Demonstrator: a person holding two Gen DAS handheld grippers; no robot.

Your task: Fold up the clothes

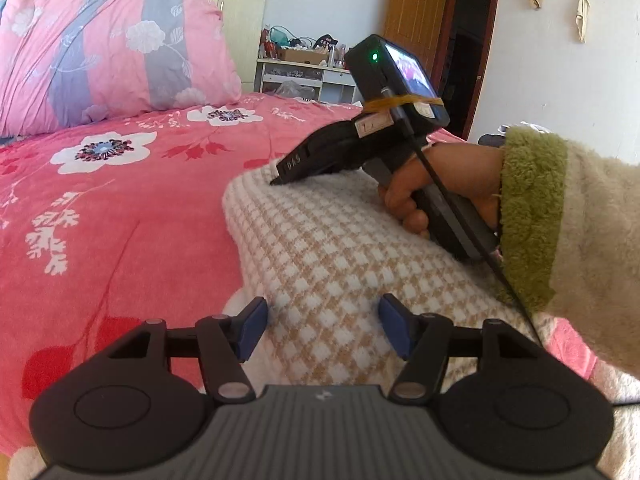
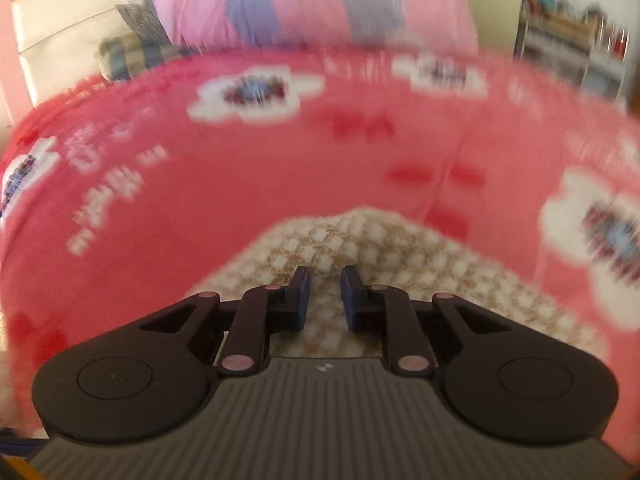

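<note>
a checked beige and white knitted garment (image 1: 332,248) is lying folded into a thick pad on the bed (image 1: 120,208), on a pink cover printed with big white flowers. it is sitting toward the near edge of the bed, with bare pink cover stretching away behind it toward a large pink and lilac striped pillow (image 1: 108,52) at the head.

the left gripper (image 1: 322,330) is hovering low over the near end of the garment with its blue pads (image 1: 252,330) spread wide, the knit showing between them and nothing caught in them.

the right gripper (image 2: 323,298) is sitting further along, its black nose pointing down at the far corner of the garment. from the left wrist view the tip is touching or nearly touching the knit there, though i cannot tell which. its own camera is badly blurred, but it is showing the two blue fingers (image 2: 300,300) drawn in to a narrow gap, not closed, with the checked fabric lying under and between them; i cannot say for sure whether any cloth is pinched. the person's right hand (image 1: 436,188) is wrapping the handle, in a fluffy cream sleeve with a green cuff (image 1: 532,216).

at the back a white shelf unit (image 1: 304,76) cluttered with small things is standing against the wall, beside a brown door (image 1: 416,20).
</note>
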